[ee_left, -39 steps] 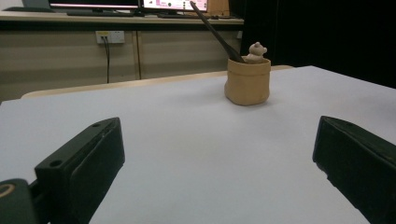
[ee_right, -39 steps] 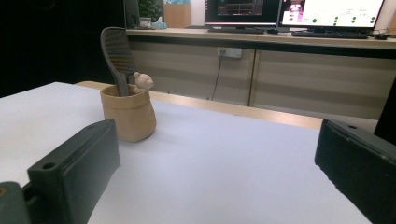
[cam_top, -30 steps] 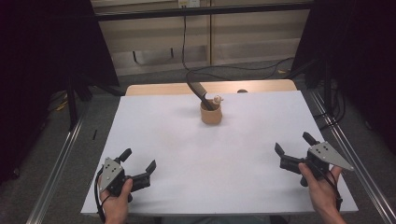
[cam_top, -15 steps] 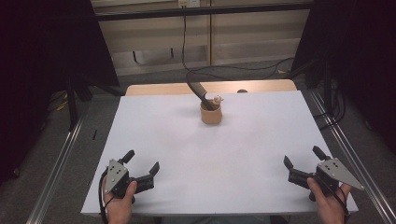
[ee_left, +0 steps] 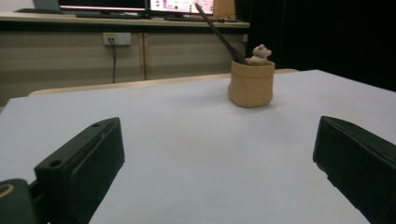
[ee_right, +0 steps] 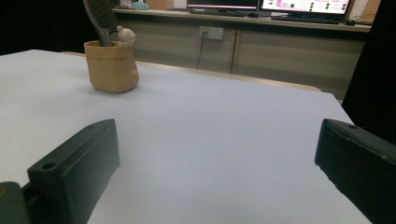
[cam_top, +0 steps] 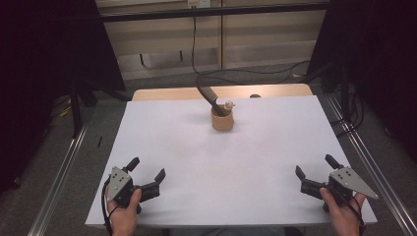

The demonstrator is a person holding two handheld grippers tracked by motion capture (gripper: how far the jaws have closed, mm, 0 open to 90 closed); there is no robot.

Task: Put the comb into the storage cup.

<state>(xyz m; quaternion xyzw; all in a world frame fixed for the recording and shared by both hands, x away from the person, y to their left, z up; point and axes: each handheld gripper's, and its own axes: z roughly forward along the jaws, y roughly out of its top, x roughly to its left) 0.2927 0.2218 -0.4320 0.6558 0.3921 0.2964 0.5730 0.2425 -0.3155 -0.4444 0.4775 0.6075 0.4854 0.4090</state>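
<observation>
- Both hands have pulled back to the tabletop's near corners.
- Left gripper [cam_top: 146, 172] and right gripper [cam_top: 314, 169] are spread wide, holding nothing.
- The cup [cam_top: 222, 119] stands near the far edge, so the work looks finished or not begun.

Only the tan pot [cam_top: 222, 120] with its dark utensil [cam_top: 208, 96] interrupts the white table [cam_top: 221, 167].

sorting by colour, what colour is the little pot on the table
Tan, a light brown pot; the left gripper view shows it best.

left gripper [cam_top: 146, 169]: fingers spread (low, near edge) | right gripper [cam_top: 314, 166]: fingers spread
</observation>
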